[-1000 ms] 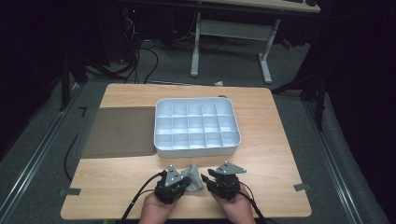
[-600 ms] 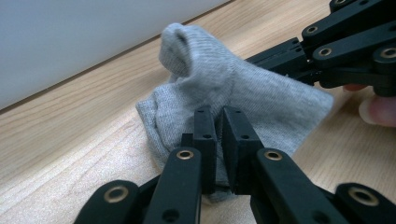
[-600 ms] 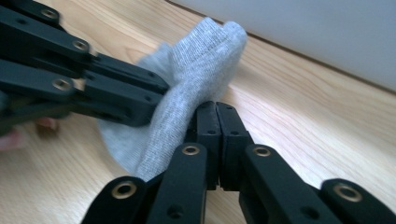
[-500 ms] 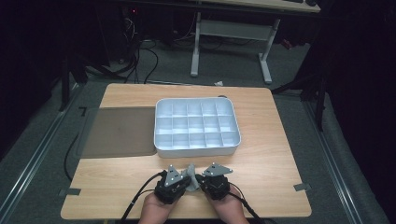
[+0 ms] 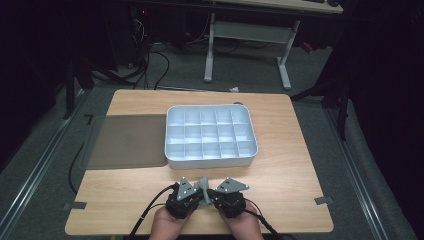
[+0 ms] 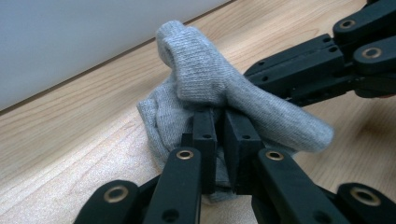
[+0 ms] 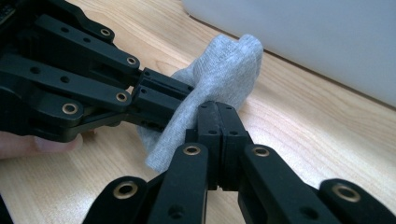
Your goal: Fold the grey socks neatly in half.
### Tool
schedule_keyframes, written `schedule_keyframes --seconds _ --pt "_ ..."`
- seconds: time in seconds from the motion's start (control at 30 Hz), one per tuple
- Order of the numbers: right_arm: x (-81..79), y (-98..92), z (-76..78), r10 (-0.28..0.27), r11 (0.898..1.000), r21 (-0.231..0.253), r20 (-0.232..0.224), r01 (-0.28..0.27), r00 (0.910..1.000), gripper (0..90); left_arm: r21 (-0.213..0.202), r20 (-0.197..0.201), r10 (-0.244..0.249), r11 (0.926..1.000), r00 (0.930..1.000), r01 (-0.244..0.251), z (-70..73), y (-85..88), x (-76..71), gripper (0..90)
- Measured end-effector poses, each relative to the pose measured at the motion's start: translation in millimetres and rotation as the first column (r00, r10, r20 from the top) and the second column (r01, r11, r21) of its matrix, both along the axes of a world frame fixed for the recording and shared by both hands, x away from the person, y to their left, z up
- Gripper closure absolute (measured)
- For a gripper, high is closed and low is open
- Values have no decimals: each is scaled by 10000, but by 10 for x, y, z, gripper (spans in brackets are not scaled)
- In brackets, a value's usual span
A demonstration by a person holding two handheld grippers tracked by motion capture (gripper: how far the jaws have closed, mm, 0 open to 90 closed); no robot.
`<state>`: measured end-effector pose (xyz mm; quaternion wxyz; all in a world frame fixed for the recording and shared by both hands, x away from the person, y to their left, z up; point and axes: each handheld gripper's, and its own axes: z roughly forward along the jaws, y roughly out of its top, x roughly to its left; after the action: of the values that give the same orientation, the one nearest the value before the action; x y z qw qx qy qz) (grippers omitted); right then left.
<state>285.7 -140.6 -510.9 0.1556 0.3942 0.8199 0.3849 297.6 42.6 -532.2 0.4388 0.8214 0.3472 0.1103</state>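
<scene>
Both grippers meet over a small grey sock at the near edge of the tabletop, just in front of the white tray. The left gripper has its jaws nearly together, pinching a fold of the sock's lower body. The right gripper has just been closing its jaws, and they now stand fully together; in the right gripper view they seem to nip the sock's thin free edge, though the cloth between the pads is hard to make out.

The step in hand looks like a two-point grasp for folding or rolling the sock: each side is taken, and the cloth bunches up between the two grippers. The next move probably calls for drawing one hand across the other or lifting both together, with the pinch kept firm enough that the soft knit does not slip out, and without pulling so hard that the fold comes undone.

The sock is a fine ribbed knit, soft and limp, with a rounded bulge at its top and a flat flap hanging to one side. The tabletop is pale wood-grain laminate, smooth and matt. The tray is hard plastic with a grid of square compartments, all bare. A dark flat mat lies to the left of the tray.
</scene>
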Motion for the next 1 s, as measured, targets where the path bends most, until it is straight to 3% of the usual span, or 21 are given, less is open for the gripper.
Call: schedule_keyframes --seconds 0.17,0.3,0.33,0.4,0.53,0.63,0.67,0.7,0.73,0.8,1.0 --pt "-17 -3 15 75 9999 -79 30 -75 10000 900 -116 -35 3 9999 10000 -4 1 10 2 819" --pt "8 -43 10 -89 9999 -49 56 89 9999 900 -562 3 39 9984 10000 -39 54 60 -7 744" --pt "11 -65 5 -136 9999 -43 31 136 9999 900 -839 167 22 9965 9999 -8 110 104 -27 738" --pt "10 -80 -3 -172 9998 -42 50 172 9998 900 -1014 337 72 9948 9994 -37 159 153 -42 730" --pt "18 -93 -20 -196 9998 -3 36 196 9998 900 -1141 312 162 9934 9994 -125 187 244 -44 704" --pt "19 -92 -35 -193 9998 42 19 193 9998 900 -1093 -7 376 9933 9993 -375 140 342 -49 678" --pt "13 -91 -38 -178 9998 12 6 178 9998 900 -1042 -468 487 9931 9977 -534 78 382 -34 660" --pt "13 -91 -38 -178 9998 12 6 178 9998 900 -1042 -468 487 9931 9977 -534 78 382 -34 655" --pt "3 -99 -30 -193 9998 59 46 193 9998 900 -1121 -961 546 9915 9939 -653 37 403 -9 647" --pt "-9 -102 -28 -199 9998 73 30 198 9998 900 -1267 -1193 506 9898 9916 -658 24 408 3 636" --pt "-45 -89 -40 -140 9999 67 -54 140 9999 895 -1230 -1331 296 9913 9907 -461 10 391 -16 658"
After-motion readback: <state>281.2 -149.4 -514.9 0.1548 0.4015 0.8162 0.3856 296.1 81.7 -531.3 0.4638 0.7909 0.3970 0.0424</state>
